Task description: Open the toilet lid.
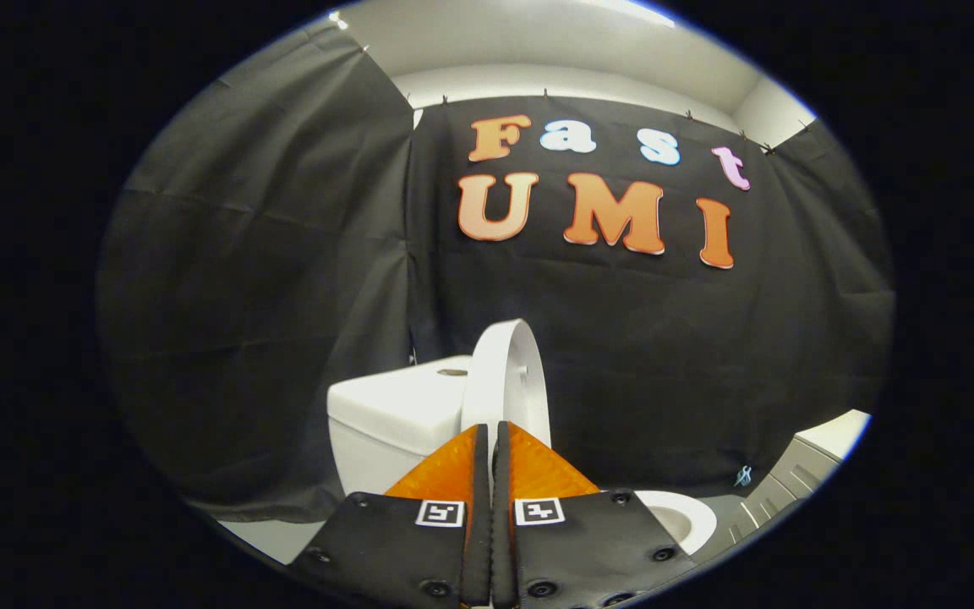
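The hand-held gripper [490, 436] is pointing forward with its two orange fingers [445, 469] lying pressed together, clenched, with only a thin dark seam running between them. The toilet lid [508, 376] is standing raised, nearly upright and seen almost edge-on, rising just beyond the fingertips. Its lower edge is sitting right at the tips, but whether the tips are pinching that edge or merely resting in front of it is something I cannot tell.

To the left of the lid, the white tank [390, 414] is standing close beside it, its flat top showing a small dark button. The gap between lid and tank is looking narrow. To the right of the fingers and lower down, the toilet seat [690, 516] is showing as a white curved rim around the open bowl; what is lying inside the bowl is hidden behind the gripper body.

Black cloth [267, 296] is hanging as the wall behind and to the left of the toilet, well beyond the lid, leaving open room above and to the right of it. A pale strip of floor [271, 534] is showing under the cloth's hem at the left.
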The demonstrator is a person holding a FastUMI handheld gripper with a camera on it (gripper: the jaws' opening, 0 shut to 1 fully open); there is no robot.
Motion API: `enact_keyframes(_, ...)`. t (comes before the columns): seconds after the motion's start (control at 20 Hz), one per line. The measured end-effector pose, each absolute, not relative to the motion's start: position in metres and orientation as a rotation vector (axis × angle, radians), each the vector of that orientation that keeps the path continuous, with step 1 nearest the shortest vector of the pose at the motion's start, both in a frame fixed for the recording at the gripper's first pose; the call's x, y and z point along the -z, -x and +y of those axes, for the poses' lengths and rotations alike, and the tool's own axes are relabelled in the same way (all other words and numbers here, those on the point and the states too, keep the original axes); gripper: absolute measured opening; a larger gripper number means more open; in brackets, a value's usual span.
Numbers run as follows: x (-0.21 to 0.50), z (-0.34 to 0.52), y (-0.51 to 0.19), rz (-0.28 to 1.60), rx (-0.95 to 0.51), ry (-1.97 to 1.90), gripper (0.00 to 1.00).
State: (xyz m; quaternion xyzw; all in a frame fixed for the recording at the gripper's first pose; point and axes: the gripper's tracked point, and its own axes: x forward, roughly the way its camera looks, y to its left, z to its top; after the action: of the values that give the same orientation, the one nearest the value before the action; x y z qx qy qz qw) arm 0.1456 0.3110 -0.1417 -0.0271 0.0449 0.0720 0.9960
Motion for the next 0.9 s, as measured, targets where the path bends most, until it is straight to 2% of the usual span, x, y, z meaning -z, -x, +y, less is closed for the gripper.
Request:
enact_keyframes(0.3,0.102,0.257,-0.123,0.063,-0.091,0.092,0.08)
enact_keyframes(0.4,0.081,0.232,-0.121,0.028,-0.065,0.056,0.15)
enact_keyframes(0.55,0.059,0.191,-0.115,0.004,-0.013,0.011,0.61)
enact_keyframes(0.9,0.03,0.139,-0.112,-0.006,0.0,-0.015,0.78)
